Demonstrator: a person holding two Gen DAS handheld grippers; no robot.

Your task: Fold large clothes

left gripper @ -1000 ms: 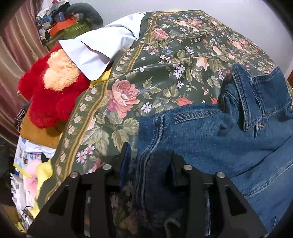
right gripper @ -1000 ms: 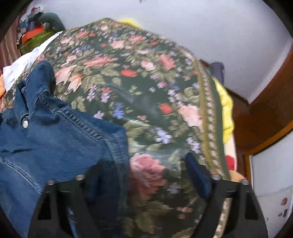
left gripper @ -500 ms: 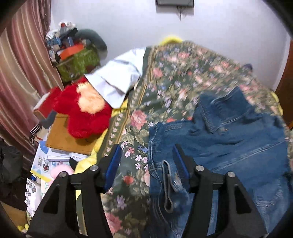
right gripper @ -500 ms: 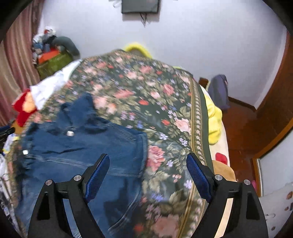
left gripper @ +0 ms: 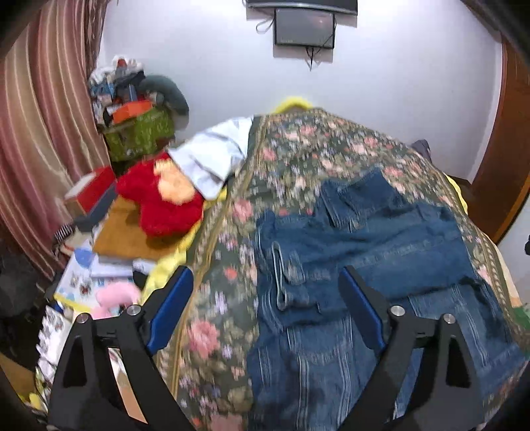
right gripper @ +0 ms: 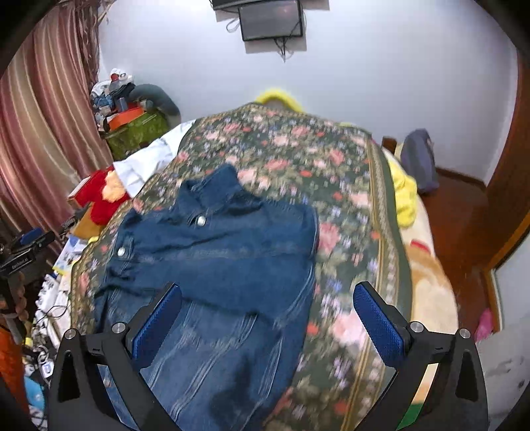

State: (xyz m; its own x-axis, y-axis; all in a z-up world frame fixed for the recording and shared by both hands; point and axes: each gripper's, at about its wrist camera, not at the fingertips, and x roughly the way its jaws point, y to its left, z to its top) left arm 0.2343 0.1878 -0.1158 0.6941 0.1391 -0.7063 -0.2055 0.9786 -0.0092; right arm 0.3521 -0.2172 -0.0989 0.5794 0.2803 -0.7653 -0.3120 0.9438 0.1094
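Observation:
A blue denim jacket point(left gripper: 364, 258) lies on a bed with a dark green floral cover point(left gripper: 298, 155), collar toward the far wall and both sleeves folded in over its front. It also shows in the right wrist view point(right gripper: 225, 258). My left gripper point(left gripper: 265, 308) is open and empty, raised above the jacket's left side with its folded-in sleeve. My right gripper point(right gripper: 265, 321) is open and empty, raised above the jacket's lower right part. Neither touches the cloth.
A red plush toy point(left gripper: 159, 202) and a white cloth point(left gripper: 212, 155) lie at the bed's left edge, with boxes and clutter point(left gripper: 132, 126) by the striped curtain. A yellow blanket point(right gripper: 404, 195) hangs off the right side. A screen point(right gripper: 271, 20) hangs on the far wall.
My left gripper let go of the jacket's left sleeve and opened wide. Both grippers pulled back and up from the bed, so the whole jacket now shows.

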